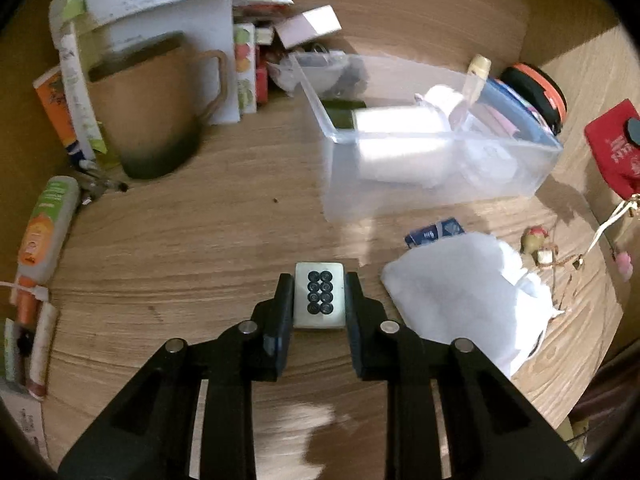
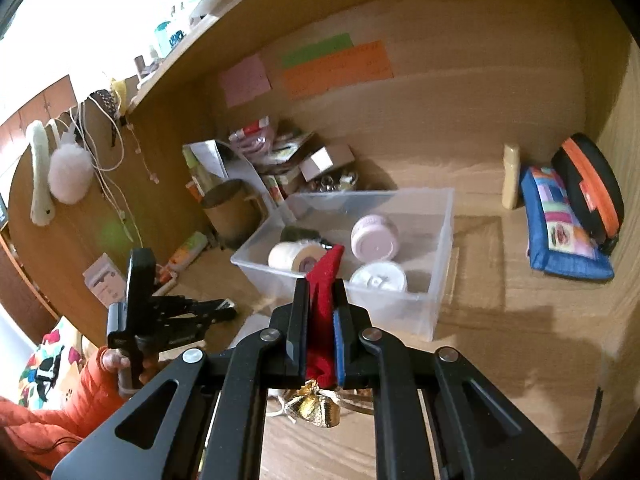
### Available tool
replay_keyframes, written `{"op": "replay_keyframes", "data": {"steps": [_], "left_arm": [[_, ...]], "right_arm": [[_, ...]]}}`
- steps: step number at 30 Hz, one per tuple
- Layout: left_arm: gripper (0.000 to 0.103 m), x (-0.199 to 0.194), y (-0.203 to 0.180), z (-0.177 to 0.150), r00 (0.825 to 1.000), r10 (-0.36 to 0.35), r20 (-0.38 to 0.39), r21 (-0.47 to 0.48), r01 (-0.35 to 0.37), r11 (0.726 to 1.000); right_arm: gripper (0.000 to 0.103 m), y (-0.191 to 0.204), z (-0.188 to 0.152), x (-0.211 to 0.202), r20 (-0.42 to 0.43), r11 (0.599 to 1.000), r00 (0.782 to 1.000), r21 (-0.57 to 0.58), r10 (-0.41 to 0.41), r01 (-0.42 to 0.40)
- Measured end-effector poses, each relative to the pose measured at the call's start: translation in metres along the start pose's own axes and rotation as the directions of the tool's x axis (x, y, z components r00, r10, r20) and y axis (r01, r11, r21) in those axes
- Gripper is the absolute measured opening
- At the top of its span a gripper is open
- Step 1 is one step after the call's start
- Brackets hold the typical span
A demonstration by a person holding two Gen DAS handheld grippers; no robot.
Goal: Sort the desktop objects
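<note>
mahjong tile [image 1: 319, 300] pinched between left gripper [image 1: 319, 292] fingers, over desk [image 1: 180, 240] | right gripper [image 2: 320, 300] clamped on red pouch [image 2: 322, 312]

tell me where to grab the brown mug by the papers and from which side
Grip the brown mug by its rim wall, coming from above: it stands upright with its mouth open. Its handle faces the clear bin, and papers crowd its far side.
</note>
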State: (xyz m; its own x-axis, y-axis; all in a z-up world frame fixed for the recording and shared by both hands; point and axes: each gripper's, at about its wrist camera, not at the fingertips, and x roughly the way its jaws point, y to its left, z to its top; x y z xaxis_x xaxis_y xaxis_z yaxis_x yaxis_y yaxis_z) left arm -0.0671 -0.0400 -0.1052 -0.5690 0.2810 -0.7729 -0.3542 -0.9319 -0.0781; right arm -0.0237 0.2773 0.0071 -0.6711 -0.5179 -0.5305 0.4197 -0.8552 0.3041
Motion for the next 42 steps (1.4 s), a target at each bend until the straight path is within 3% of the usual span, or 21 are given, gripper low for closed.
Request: {"op": "replay_keyframes", "data": {"steps": [15, 21, 22, 25, 26, 32, 38, 39, 41, 42], "left_arm": [[0.024, -0.043, -0.014, 0.054, 0.987, -0.083, 0.141, 0.011, 0.082, 0.997], [0.024, -0.038, -0.030, 0.064, 0.983, -0.116, 0.140, 0.038, 0.112, 0.993], [0.024, -0.037, -0.032, 0.064, 0.983, -0.122, 0.138, 0.043, 0.117, 0.992], [0.024, -0.033, -0.038, 0.060, 0.983, -0.137, 0.120, 0.053, 0.132, 0.990], [0.024, -0.031, -0.041, 0.058, 0.984, -0.141, 0.114, 0.058, 0.135, 0.989], [0.024, -0.027, -0.052, 0.041, 0.984, -0.160, 0.077, 0.073, 0.155, 0.985], [0.024, -0.024, -0.061, 0.025, 0.984, -0.174, 0.045, 0.076, 0.170, 0.983], [0.024, -0.024, -0.062, 0.023, 0.984, -0.175, 0.044, 0.077, 0.171, 0.982], [0.024, -0.026, -0.063, 0.021, 0.984, -0.173, 0.044, 0.077, 0.170, 0.982], [0.024, -0.026, -0.063, 0.021, 0.984, -0.175, 0.043, 0.076, 0.171, 0.982]], "right_arm": [[0.008, -0.023, 0.033, 0.021, 0.063, 1.000, 0.998, 0.028, 0.011, -0.013], [0.009, -0.034, 0.016, 0.041, -0.037, 0.999, 0.998, -0.010, -0.048, 0.048], [0.014, -0.035, 0.009, 0.042, -0.067, 0.997, 0.995, -0.030, -0.077, 0.075], [0.045, -0.040, -0.019, 0.041, -0.135, 0.991, 0.982, -0.055, -0.131, 0.125], [0.051, -0.042, -0.028, 0.040, -0.151, 0.990, 0.979, -0.053, -0.139, 0.132], [0.051, -0.053, -0.072, 0.036, -0.230, 0.990, 0.963, -0.024, -0.143, 0.141], [0.051, -0.052, -0.090, 0.057, -0.288, 0.990, 0.948, -0.037, -0.138, 0.133], [0.048, -0.050, -0.090, 0.060, -0.286, 0.990, 0.948, -0.041, -0.138, 0.132], [0.024, -0.048, -0.092, 0.064, -0.282, 0.991, 0.950, -0.051, -0.135, 0.126], [0.016, -0.047, -0.092, 0.065, -0.280, 0.990, 0.950, -0.056, -0.141, 0.131]]}}
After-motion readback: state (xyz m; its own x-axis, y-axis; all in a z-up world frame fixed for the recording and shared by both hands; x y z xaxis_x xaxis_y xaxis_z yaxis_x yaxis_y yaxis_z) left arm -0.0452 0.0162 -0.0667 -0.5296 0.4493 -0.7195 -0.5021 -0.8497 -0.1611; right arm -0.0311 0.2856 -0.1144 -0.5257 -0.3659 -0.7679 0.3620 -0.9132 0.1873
